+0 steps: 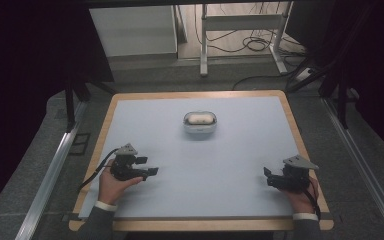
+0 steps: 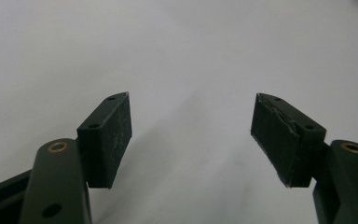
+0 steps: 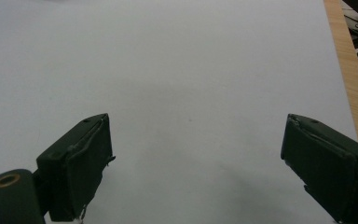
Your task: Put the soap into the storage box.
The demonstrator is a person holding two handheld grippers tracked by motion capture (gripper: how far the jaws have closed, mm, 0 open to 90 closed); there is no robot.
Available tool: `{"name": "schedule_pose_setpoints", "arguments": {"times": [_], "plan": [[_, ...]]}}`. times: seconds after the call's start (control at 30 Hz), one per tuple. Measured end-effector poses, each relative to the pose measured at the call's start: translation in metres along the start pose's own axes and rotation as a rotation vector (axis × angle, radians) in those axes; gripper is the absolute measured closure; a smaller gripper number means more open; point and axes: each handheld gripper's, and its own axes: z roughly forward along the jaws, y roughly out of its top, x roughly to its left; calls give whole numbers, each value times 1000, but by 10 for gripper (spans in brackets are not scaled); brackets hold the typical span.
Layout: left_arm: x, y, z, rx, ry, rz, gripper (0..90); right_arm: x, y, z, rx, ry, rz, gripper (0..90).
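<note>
Work surface: a pale blue-grey rectangular mat [image 1: 230, 165] lay on a light wooden table [image 1: 105, 125].
Task object: a small white, rounded, glossy plastic case [image 1: 200, 122] sat on the far centre of the mat, well apart from both grippers.
Object orientation: the case's long axis ran left to right across the mat; it lay flat, its broad top upward. Which side carried the hinge or opening could not be told.
Left gripper: the black two-jaw left gripper [image 1: 152, 171] was held low over the near left of the mat, jaws aimed to the right. In the left gripper view [image 2: 191, 135] the jaws stood spread with only bare mat between them.
Right gripper: the black two-jaw right gripper [image 1: 267, 179] sat at the near right, jaws aimed left. In the right gripper view [image 3: 196, 163] the jaws stood wide apart, nothing between them.
Step in hand: judged as the approach stage; the case was not yet touched.
Next move: probably required turning one gripper toward the far centre and bracketing the case across its short axis.
</note>
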Motion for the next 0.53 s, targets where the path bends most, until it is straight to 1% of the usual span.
{"name": "schedule_pose_setpoints", "arguments": {"times": [0.03,0.07,0.1,0.13,0.2,0.3,0.37,0.43,0.53], "plan": [[0,-1,0,2,-6,-5,299,0,0,0,1,2,-2,85],[1,-2,-1,10,-1,1,296,0,1,0,-1,3,-2,85],[1,-3,-2,4,7,-4,294,0,1,-1,-7,7,2,85],[2,-3,-3,-4,4,-12,295,0,2,-2,-14,12,7,85],[3,-3,-4,-13,6,-11,295,0,3,-3,-20,11,6,85],[4,-4,-6,-19,11,-14,295,-1,3,-3,-19,8,8,85],[6,-5,-6,-24,7,-26,293,-1,2,-2,-16,9,9,85],[6,-6,-5,-13,20,-25,285,0,3,-2,-16,10,4,85],[6,-5,-3,-13,9,-29,275,3,6,-1,-24,14,5,85]]}}
